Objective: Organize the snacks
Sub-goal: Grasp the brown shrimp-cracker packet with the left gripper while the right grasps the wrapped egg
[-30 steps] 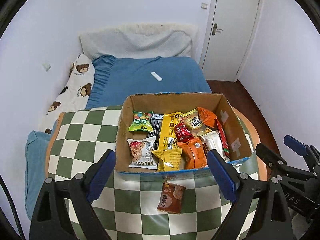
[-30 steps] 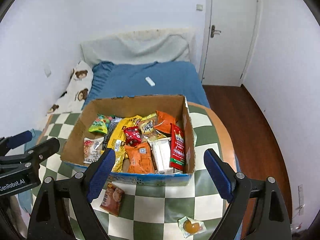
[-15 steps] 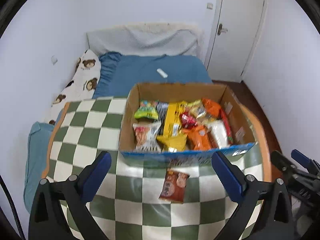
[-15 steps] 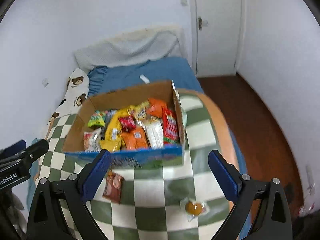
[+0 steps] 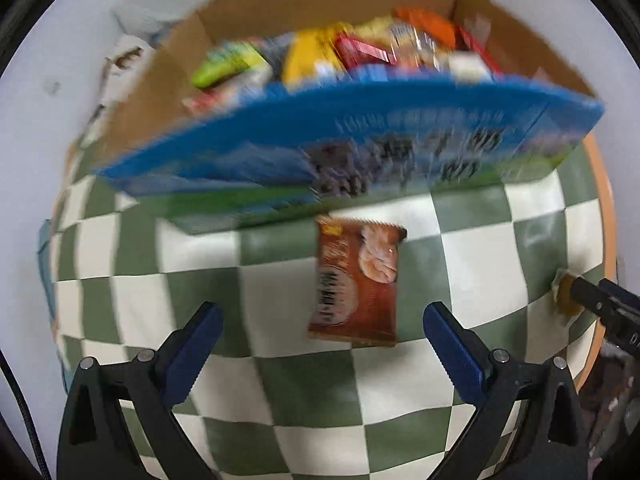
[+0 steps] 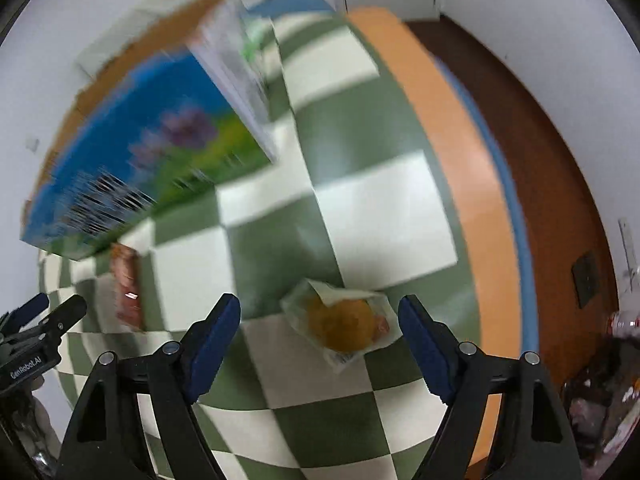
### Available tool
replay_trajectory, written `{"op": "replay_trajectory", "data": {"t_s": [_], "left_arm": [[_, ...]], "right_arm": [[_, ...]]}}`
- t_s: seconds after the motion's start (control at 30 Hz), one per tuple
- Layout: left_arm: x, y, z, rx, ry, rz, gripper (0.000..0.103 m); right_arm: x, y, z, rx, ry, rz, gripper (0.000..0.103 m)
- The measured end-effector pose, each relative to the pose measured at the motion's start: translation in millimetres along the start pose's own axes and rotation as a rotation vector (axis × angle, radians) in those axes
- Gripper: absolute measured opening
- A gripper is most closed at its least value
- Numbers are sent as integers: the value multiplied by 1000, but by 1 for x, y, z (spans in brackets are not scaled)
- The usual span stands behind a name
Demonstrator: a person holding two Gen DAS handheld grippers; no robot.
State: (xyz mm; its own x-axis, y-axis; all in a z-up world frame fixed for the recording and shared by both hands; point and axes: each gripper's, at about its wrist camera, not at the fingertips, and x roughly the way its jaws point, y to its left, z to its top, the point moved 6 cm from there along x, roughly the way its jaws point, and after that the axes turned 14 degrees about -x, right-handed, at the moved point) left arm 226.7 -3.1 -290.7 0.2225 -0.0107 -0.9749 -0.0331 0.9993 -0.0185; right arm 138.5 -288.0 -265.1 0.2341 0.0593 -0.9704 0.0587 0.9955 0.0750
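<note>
Both sets of jaws stand wide with nothing between them: the left gripper [image 5: 322, 332] hangs over a brown snack packet [image 5: 357, 282], the right gripper [image 6: 320, 322] over a clear-wrapped round orange snack [image 6: 342, 322]. Only the left wrist view looks into the cardboard box [image 5: 348, 128], where packets in green, yellow, red and orange are heaped too blurred to count. Only the right wrist view shows the tabletop [image 6: 384, 204] ending at an orange rim, with brown floor [image 6: 560, 152] beyond it, and the box's pale side wall. Each view catches the other gripper at its margin.

The brown packet lies flat on the checkered cloth, its far end just beside the box's blue front wall, with bare squares on either side. The wrapped snack lies well apart from the box, near the right rim, with open cloth between it and the brown packet.

Counted: one box, two loose snacks on the tabletop, two grippers
</note>
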Motion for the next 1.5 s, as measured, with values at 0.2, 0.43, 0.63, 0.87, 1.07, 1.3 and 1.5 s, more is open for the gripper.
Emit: {"op": "replay_trajectory", "data": {"t_s": [0.2, 0.43, 0.63, 0.87, 1.07, 1.3, 1.5], "left_arm": [[44, -16, 5, 20, 91, -5, 60], [46, -18, -23, 12, 122, -11, 54], [44, 5, -99, -57, 235, -34, 54], [63, 9, -116, -102, 270, -47, 56], [73, 4, -112, -110, 266, -38, 56], [73, -13, -105, -77, 282, -34, 58], [66, -6, -97, -73, 266, -34, 54]], "right_arm": [[22, 7, -11, -46, 8, -15, 57], [23, 41, -33, -126, 34, 35, 54], [23, 90, -63, -208, 79, 104, 54], [34, 111, -73, -262, 112, 100, 54], [48, 114, -67, -280, 131, 93, 58], [60, 118, -67, -305, 145, 57, 60], [60, 118, -65, -309, 138, 51, 58]]}}
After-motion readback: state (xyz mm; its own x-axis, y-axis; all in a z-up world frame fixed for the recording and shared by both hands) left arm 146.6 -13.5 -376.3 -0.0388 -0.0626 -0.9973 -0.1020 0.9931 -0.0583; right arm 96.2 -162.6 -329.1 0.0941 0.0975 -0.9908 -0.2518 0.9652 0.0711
